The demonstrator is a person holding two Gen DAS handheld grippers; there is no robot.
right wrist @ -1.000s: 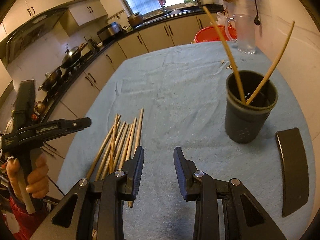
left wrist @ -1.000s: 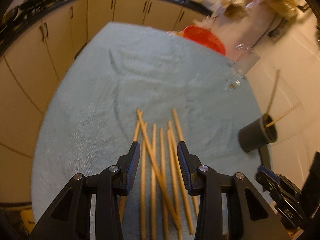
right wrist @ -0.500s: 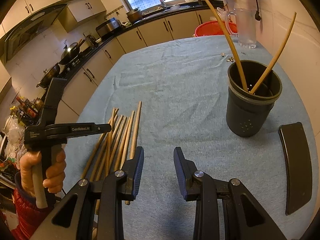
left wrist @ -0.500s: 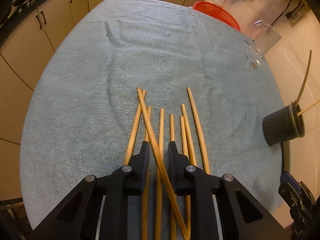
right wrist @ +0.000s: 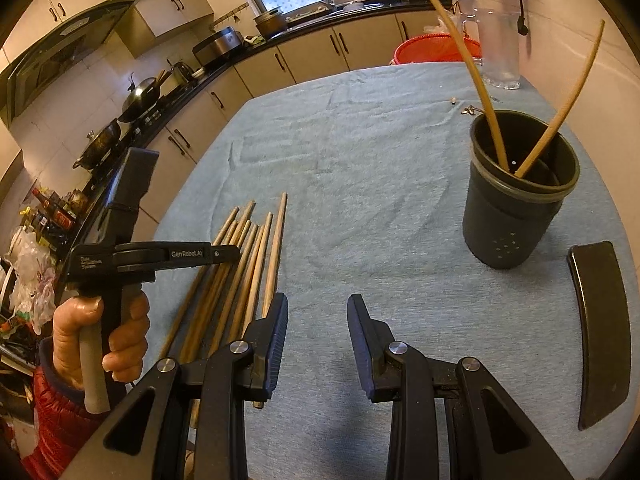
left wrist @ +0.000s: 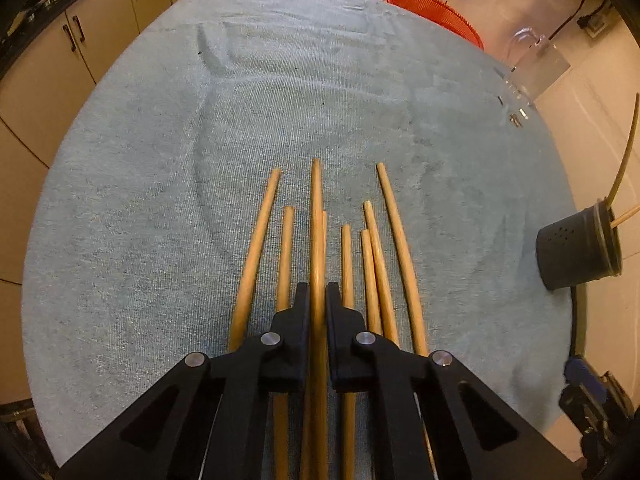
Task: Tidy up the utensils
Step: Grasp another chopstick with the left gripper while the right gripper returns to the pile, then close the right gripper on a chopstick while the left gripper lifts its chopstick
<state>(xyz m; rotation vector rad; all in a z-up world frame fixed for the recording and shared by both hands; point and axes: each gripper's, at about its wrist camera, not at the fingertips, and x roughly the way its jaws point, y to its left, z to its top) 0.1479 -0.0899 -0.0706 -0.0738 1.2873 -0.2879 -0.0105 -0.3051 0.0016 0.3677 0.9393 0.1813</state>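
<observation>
Chopstick point(left wrist: 317, 216) pinched lengthwise in left gripper point(left wrist: 318, 300), pointing far; holder point(left wrist: 576, 256) far right; right gripper point(right wrist: 318, 320) spread, idle.

Pale blue towel point(right wrist: 380, 184) covering surface, lying creased toward far end. Red basket point(right wrist: 432, 50) sitting beyond far edge. Clear pitcher point(right wrist: 498, 50) standing at far right corner. Curved black piece point(right wrist: 600, 332) lying flat at right edge. Woks point(right wrist: 140, 98) sitting on stove along left counter.
</observation>
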